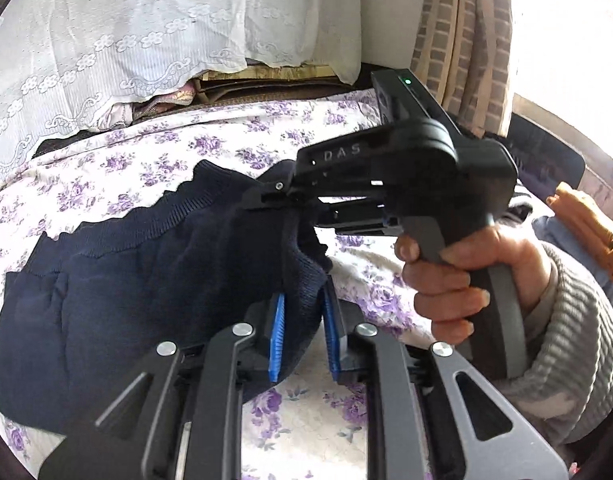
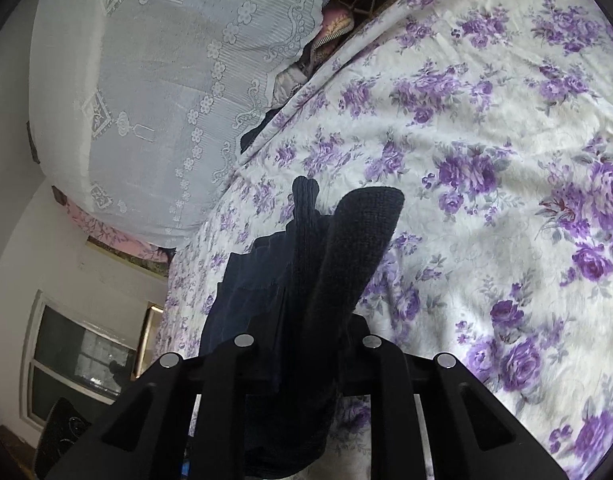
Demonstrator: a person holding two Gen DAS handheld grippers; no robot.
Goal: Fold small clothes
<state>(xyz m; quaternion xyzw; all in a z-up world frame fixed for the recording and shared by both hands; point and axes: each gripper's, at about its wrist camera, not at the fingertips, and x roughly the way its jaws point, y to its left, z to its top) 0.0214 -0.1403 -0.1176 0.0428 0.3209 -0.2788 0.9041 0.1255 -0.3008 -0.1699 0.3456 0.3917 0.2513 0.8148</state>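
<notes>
A navy knit garment (image 1: 126, 280) lies spread on a floral bedspread (image 1: 146, 160), its right edge lifted off the bed. My left gripper (image 1: 303, 320) is shut on that lifted edge, with cloth packed between the blue pads (image 1: 276, 336). Just beyond it, my right gripper (image 1: 266, 198), held by a hand (image 1: 446, 280), pinches the same edge higher up. In the right wrist view the navy garment (image 2: 346, 248) bunches up between the fingers of my right gripper (image 2: 306, 344) and hides its pads; two folds of cloth stick out past the tips.
A white lace cover (image 1: 106, 40) drapes over bedding at the far edge of the bed. A checked curtain (image 1: 466, 40) hangs at the back right. An orange object (image 1: 586, 220) lies beyond the grey knit sleeve (image 1: 578, 360). Bare bedspread (image 2: 486, 200) stretches to the right.
</notes>
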